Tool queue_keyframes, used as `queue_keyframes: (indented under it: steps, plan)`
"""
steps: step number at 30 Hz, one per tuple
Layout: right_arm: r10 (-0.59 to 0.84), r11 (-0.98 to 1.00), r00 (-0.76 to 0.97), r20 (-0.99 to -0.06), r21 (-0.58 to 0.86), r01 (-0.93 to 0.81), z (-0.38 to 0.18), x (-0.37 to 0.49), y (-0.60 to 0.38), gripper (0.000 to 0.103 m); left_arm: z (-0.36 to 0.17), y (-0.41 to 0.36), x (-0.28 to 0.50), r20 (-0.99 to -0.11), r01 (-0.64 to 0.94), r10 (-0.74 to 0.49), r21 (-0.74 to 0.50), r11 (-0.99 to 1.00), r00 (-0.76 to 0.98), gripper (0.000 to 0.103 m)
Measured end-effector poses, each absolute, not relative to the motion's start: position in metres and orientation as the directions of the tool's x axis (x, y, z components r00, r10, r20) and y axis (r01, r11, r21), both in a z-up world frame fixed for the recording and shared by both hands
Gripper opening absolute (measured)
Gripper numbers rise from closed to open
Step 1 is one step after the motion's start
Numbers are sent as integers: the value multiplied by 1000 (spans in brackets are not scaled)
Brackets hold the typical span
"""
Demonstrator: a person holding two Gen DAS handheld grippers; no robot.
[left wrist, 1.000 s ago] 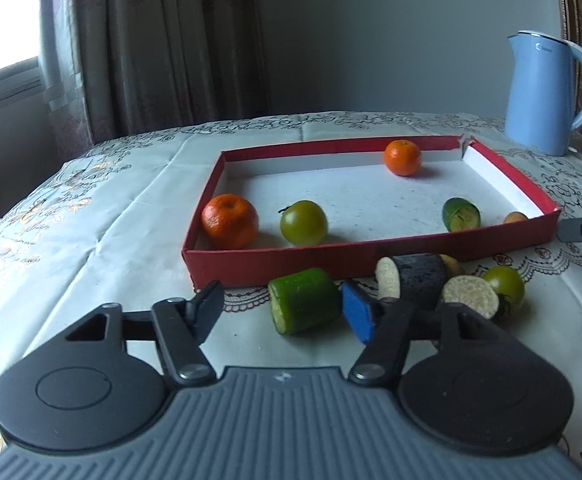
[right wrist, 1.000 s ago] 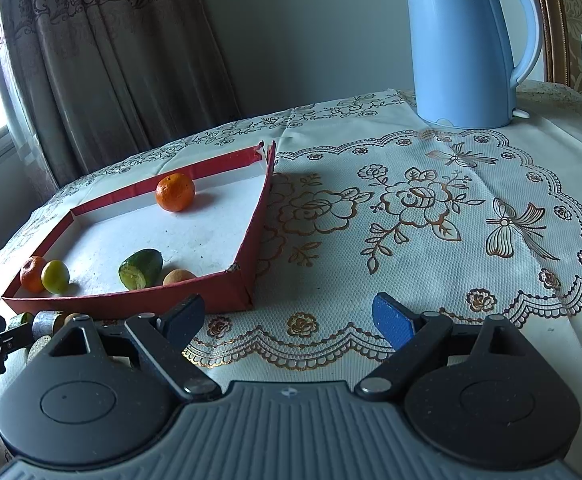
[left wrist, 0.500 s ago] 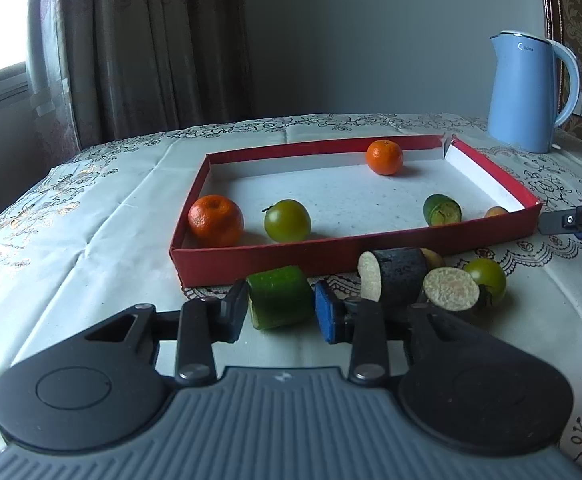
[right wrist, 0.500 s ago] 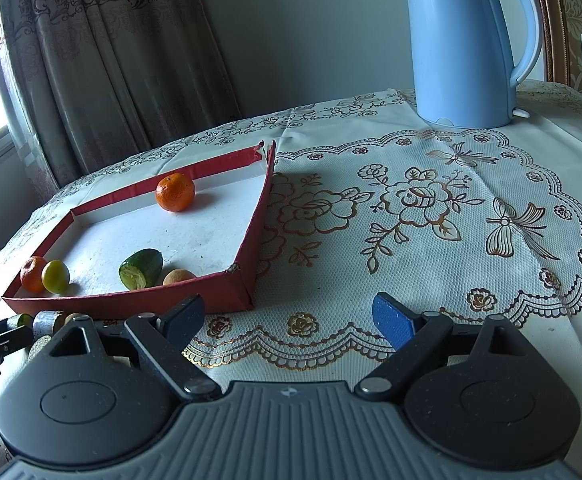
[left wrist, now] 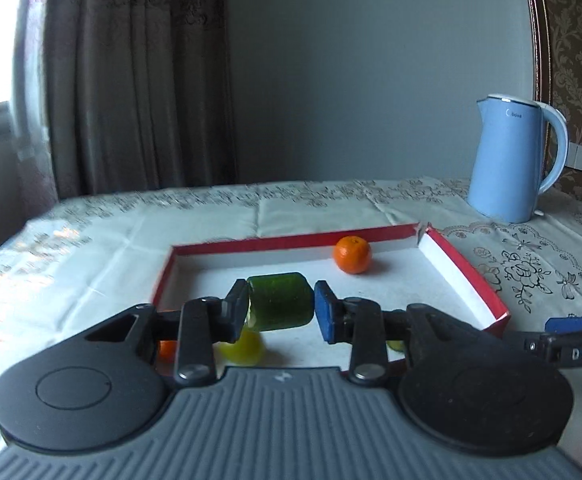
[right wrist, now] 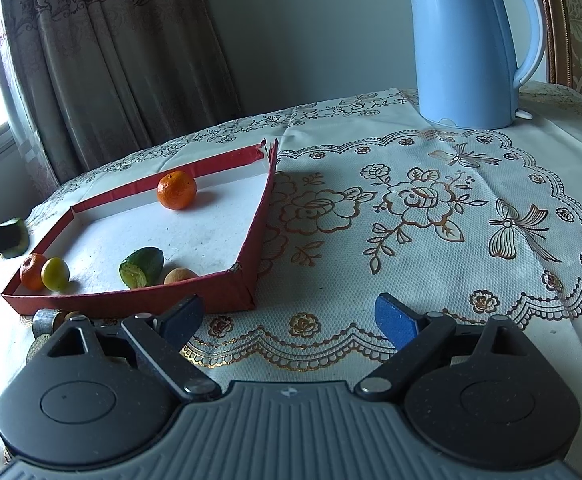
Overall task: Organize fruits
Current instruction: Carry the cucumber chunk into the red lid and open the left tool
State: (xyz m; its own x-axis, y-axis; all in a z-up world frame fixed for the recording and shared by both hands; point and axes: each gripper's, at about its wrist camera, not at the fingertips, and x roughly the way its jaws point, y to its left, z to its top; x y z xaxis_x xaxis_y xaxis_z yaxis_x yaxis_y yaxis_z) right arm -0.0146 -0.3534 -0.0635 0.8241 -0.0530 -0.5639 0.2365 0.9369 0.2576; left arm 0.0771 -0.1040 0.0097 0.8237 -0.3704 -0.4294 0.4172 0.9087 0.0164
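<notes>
Left claw (left wrist: 281, 307) clamped on glossy green cucumber chunk (left wrist: 279, 302), up over red cardboard tray (left wrist: 463, 268).
Right claw (right wrist: 289, 318) spread wide above lacy desk (right wrist: 411, 208); smooth blue kettle (right wrist: 471, 44) at 1 o'clock.

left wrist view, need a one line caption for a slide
Left gripper holds a cucumber chunk above the red tray.

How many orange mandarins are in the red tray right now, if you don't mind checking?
2. One mandarin sits near the far wall of the red tray; the other mandarin rests in the near left corner beside a yellow-green fruit.
</notes>
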Motion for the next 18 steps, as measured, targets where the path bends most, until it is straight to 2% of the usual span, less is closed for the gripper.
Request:
queue_keyframes:
  steps: [7, 9, 11, 14, 17, 18]
  plan:
    - [-40, 933, 828, -559, 276, 231, -64, -14, -356, 97, -19, -127, 106, -533, 426, -348, 24, 905, 771, 33]
    - [-38, 933, 828, -560, 276, 229, -64, -14, -355, 97, -24, -129, 106, -536, 421, -334, 45, 906, 775, 34]
    - [-35, 932, 829, -558, 281, 228, -64, -15, -356, 98, -25, -129, 104, -527, 411, -321, 58, 910, 787, 41]
    - [-30, 930, 831, -555, 290, 227, -64, -15, -357, 98, -21, -124, 99, -516, 406, -323, 54, 912, 794, 43]
    - [-26, 927, 833, -552, 298, 226, -64, -16, -357, 98, -13, -109, 87, -480, 375, -307, 50, 926, 822, 60]
    - [-24, 926, 834, -551, 302, 226, -64, -16, -358, 98, -11, -102, 82, -465, 361, -299, 49, 931, 834, 72]
